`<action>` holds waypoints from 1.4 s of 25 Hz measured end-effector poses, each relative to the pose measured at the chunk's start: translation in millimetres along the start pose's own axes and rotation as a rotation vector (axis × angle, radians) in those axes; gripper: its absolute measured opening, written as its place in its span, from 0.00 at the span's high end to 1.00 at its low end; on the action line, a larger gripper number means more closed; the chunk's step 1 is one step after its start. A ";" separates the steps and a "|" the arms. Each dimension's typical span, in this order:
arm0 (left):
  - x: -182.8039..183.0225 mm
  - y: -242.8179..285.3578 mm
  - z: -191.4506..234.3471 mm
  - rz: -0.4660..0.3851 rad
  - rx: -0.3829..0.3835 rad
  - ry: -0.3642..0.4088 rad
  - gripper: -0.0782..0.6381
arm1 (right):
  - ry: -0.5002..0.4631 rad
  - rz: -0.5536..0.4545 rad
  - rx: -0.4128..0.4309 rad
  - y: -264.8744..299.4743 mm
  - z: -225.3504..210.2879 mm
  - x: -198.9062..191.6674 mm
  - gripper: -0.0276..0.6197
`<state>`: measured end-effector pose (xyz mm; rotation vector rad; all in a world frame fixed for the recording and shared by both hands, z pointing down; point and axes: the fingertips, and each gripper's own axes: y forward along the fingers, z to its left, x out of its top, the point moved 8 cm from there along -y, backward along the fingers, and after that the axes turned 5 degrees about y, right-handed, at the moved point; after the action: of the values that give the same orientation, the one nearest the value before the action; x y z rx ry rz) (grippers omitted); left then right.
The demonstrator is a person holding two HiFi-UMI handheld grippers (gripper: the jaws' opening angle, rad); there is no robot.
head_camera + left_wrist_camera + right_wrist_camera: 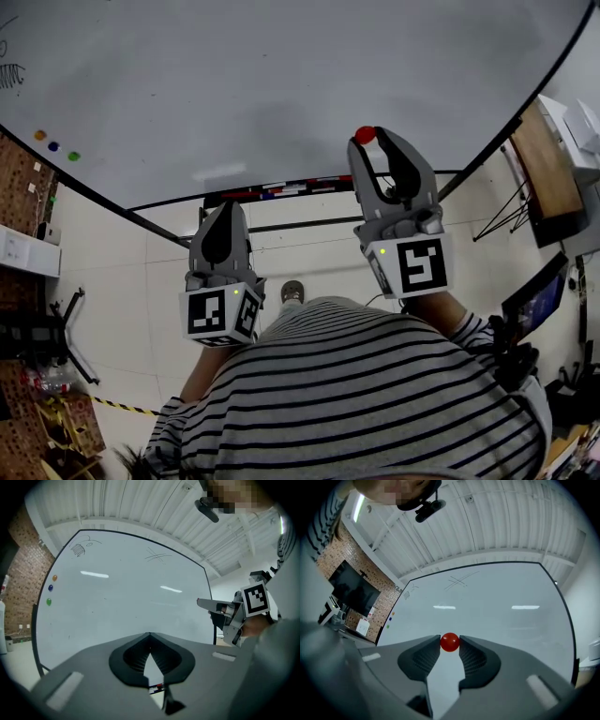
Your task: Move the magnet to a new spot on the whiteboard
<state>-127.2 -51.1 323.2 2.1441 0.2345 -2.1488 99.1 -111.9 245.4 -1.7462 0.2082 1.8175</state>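
A small red round magnet (365, 134) sits between the tips of my right gripper (372, 141), which is shut on it in front of the lower right part of the whiteboard (281, 84). In the right gripper view the magnet (450, 642) is pinched between both pads (432, 649), with the whiteboard (487, 616) behind it. I cannot tell whether the magnet touches the board. My left gripper (225, 208) hangs lower, below the board's bottom edge. Its jaws (149, 635) are shut with nothing in them. From the left gripper view the right gripper (206, 604) shows near the board's right edge.
Orange (39, 135), blue (53, 146) and green (74, 156) magnets stick at the board's left side. A marker tray (281, 190) runs along the bottom edge. A wooden desk (544, 159) stands to the right, a brick wall (23, 187) to the left.
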 end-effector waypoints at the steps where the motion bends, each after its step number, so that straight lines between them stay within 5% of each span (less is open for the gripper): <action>1: 1.5 5.7 9.0 -0.003 -0.002 -0.002 0.87 | -0.010 -0.007 -0.005 10.6 0.6 0.4 0.77; 20: 19.5 73.0 133.2 -0.059 -0.010 -0.022 0.87 | -0.184 -0.083 -0.173 160.5 9.9 -13.4 0.77; 28: 16.9 72.4 131.8 -0.059 -0.013 -0.021 0.87 | -0.159 -0.127 -0.156 153.2 11.1 -13.2 0.76; 35: 20.2 48.6 88.0 -0.059 -0.005 -0.036 0.87 | -0.075 -0.126 -0.090 92.0 9.7 3.5 0.74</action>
<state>-205.3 -113.7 301.0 2.1200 0.3028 -2.2137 43.4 -180.1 216.7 -1.7081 -0.0145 1.8208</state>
